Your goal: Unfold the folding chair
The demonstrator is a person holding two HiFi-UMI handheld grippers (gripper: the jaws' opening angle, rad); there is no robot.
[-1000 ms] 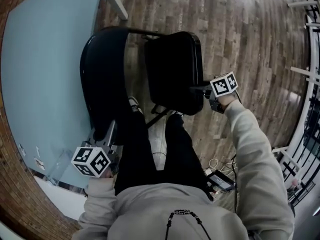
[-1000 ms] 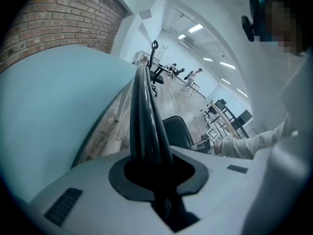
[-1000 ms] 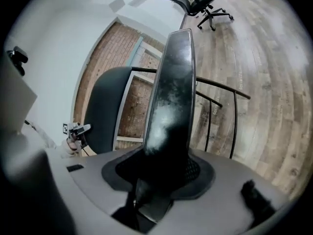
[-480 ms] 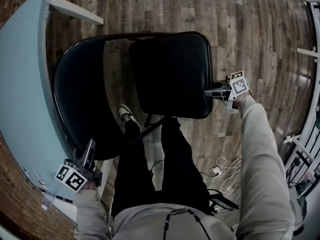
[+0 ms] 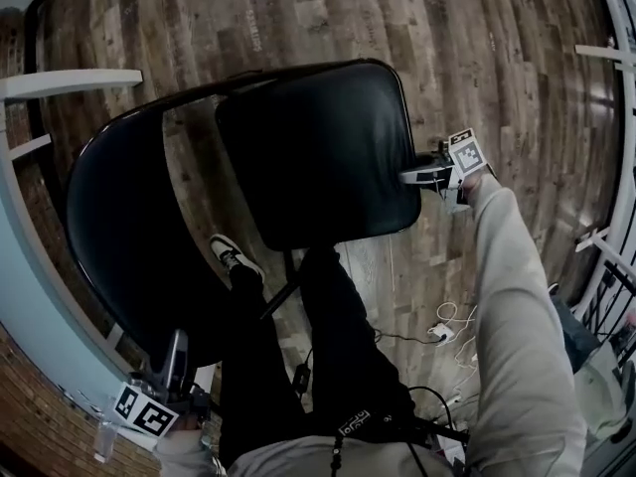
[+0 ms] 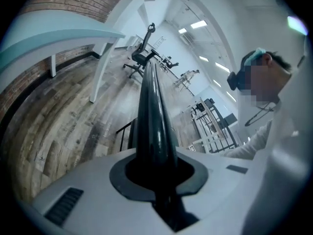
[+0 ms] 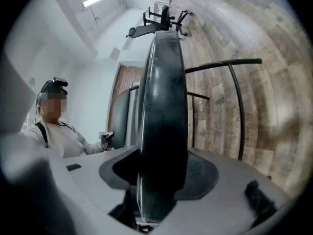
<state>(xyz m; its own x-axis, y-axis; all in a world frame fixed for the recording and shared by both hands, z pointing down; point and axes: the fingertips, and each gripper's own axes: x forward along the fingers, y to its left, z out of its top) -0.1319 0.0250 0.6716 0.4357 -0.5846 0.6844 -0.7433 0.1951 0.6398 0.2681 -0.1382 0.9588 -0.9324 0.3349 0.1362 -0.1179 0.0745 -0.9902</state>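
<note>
Folding chair stands on plank floor, its seat close to level and its backrest left of the seat. Right gripper at the seat's right edge, jaws opening with the rim between them. Left gripper is clamped narrow on the backrest tube, well left of the seat. Right hand is nearer the seat, which likely needs a final push down.

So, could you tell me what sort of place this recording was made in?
Probably an office or lab room: a swivel office chair stands on the wood-plank floor, a pale desk is beside it, and strip lights run along the ceiling.
</note>
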